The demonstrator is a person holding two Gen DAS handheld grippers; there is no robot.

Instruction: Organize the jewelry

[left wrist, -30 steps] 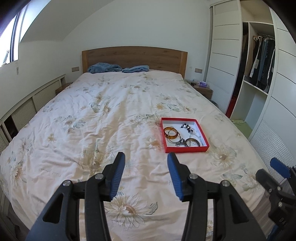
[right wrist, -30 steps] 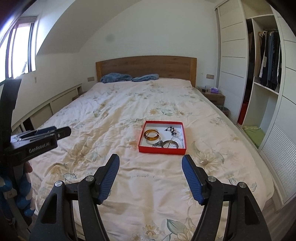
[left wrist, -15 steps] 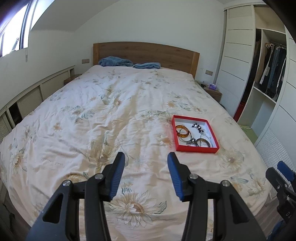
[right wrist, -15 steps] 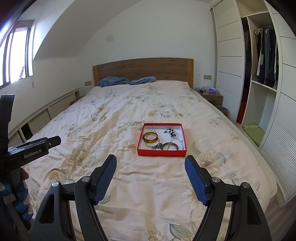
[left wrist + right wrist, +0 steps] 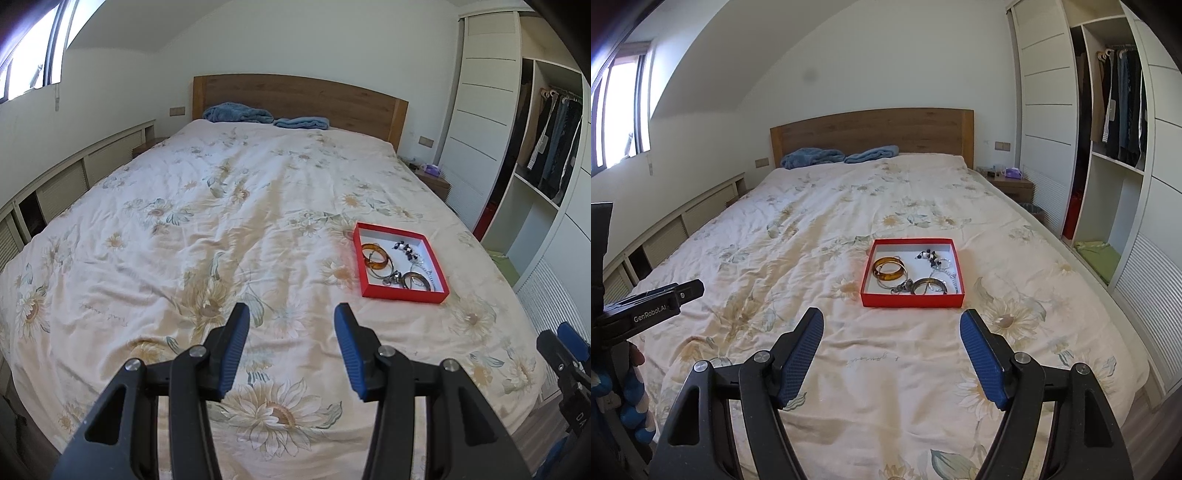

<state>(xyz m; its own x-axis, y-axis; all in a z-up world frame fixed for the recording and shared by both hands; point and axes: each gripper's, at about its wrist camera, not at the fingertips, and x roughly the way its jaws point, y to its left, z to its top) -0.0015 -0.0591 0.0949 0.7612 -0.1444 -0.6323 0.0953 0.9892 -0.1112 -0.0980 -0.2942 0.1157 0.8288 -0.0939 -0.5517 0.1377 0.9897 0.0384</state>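
While both hover apart from the tray (image 5: 910,300) — left claw (image 5: 291,328), right claw (image 5: 892,334) gape empty.

One shallow red cardboard tray with a white floor (image 5: 911,300) lies on the one bed with a cream flower-print cover (image 5: 849,206), toward its foot edge. In the tray: one amber translucent bangle (image 5: 888,270), one dark brown bangle (image 5: 930,286), one black-and-white bead strand (image 5: 931,256); the thin silver pieces are too tangled to count. Two crumpled blue cloths (image 5: 812,156) lie along the bed's head edge.

The left tool (image 5: 291,350) and the right tool (image 5: 892,356) both have black plastic arms with silver screws and blue ribbed pads (image 5: 979,358). At the left edge of the right view, a black arm carries white "GenRobot.AI" lettering (image 5: 650,308).
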